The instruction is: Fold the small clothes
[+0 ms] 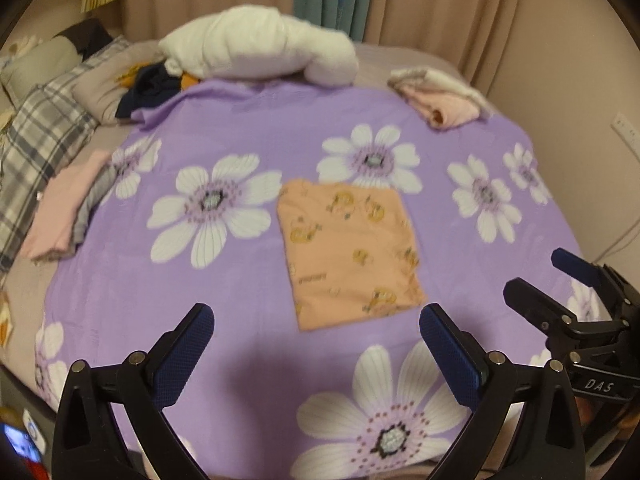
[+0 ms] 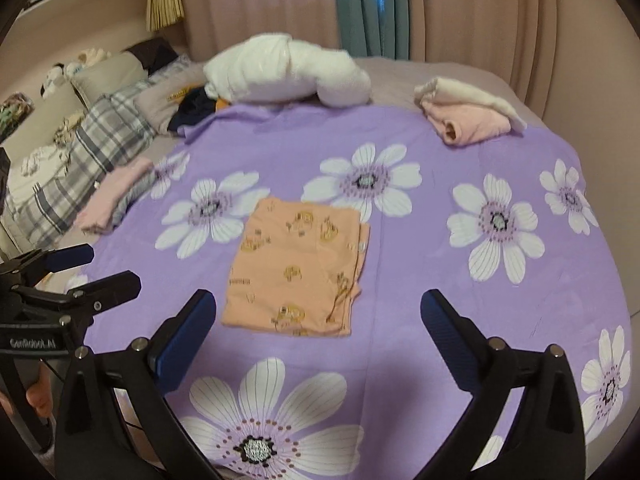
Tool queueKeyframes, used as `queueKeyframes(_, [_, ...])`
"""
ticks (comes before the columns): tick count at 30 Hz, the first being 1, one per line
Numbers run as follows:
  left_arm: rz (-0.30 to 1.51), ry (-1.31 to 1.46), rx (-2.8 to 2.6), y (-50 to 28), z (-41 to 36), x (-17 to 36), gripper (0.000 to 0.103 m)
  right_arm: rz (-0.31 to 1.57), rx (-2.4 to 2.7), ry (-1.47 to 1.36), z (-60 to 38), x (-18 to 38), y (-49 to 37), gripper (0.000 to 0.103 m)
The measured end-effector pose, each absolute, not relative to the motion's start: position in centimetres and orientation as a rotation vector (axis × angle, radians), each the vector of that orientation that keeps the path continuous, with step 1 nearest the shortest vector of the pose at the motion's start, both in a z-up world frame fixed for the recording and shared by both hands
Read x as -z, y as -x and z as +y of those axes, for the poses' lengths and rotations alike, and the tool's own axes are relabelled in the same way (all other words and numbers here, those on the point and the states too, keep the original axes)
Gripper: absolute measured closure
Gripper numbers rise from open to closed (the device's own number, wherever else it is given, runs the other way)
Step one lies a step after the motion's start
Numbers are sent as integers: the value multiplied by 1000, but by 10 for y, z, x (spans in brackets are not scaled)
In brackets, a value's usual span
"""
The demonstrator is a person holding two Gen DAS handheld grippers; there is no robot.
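Both tools are up off the bed and wide apart at the tips: the left gripper (image 1: 316,316) has nothing between its blue ribbed pads, and the right gripper (image 2: 318,302) is spread just the same, holding nothing. There, flat on the purple flowered sheet (image 1: 248,128), lies the peach garment (image 1: 348,252), folded into a tidy rectangle with little yellow cartoon prints; in the right wrist view its right-hand edge shows stacked layers slightly stepped. No baskets or bins here, just piles. Far right corner, a folded stack of pink and cream clothes (image 2: 468,116) sits at the sheet's edge, well apart from the peach piece. On the left edge, a flat pink and grey folded pile (image 1: 64,212) rests half on the sheet, beside a plaid grey pillow (image 1: 40,140). At the back, a puffy white bundle (image 1: 256,46), soft and lumpy, with a dark navy and orange heap (image 1: 152,84) tucked against its left side. Nothing stands between the grippers and the peach garment; open sheet all round it. Beige curtains (image 2: 500,12) hang in pleats behind, with a teal strip (image 2: 372,4) in the middle
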State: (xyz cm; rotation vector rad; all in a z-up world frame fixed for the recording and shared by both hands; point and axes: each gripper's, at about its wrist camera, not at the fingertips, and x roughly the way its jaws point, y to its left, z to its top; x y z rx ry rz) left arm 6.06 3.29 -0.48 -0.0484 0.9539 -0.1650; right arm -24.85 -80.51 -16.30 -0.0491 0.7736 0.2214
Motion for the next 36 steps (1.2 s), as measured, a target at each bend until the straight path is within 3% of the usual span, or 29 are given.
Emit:
queueKeyframes(6, [999,9,109,-56,31,19,2,849,-216,60,-800,191,245,0])
queueKeyframes(36, [993,7,78,-55,37,15,2,822,-199,49,-802,187,247,0])
